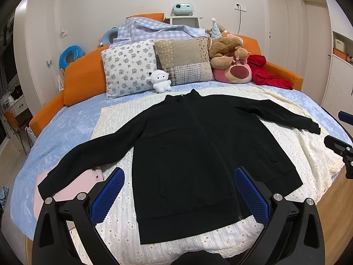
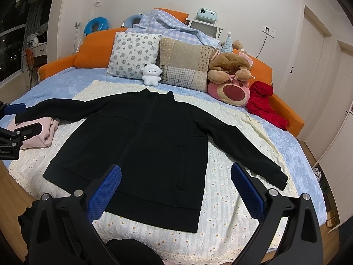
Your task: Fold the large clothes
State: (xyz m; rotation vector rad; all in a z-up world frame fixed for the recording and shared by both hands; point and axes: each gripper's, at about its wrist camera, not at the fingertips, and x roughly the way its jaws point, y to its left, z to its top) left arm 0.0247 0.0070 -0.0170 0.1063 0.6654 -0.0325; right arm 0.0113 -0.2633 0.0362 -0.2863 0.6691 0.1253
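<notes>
A black zip-up jacket [image 1: 187, 154] lies flat and face up on a cream floral blanket [image 1: 123, 119], sleeves spread to both sides, collar toward the pillows. The same jacket [image 2: 150, 145] fills the middle of the right wrist view. My left gripper [image 1: 179, 176] hovers open above the jacket's hem, its blue pads [image 1: 108, 196] wide apart and holding nothing. My right gripper [image 2: 176, 172] is also open over the hem, nearer the jacket's right sleeve, with empty blue pads [image 2: 249, 192]. Each gripper shows at the other view's edge.
A folded pink garment [image 2: 42, 134] lies under the left sleeve end. Two pillows [image 1: 130, 66], several plush toys [image 1: 229, 53] and a red garment [image 1: 267, 72] line the orange headboard [image 1: 83, 75]. The blue bedspread [image 1: 64, 128] drops to wooden floor at the bed's near edge.
</notes>
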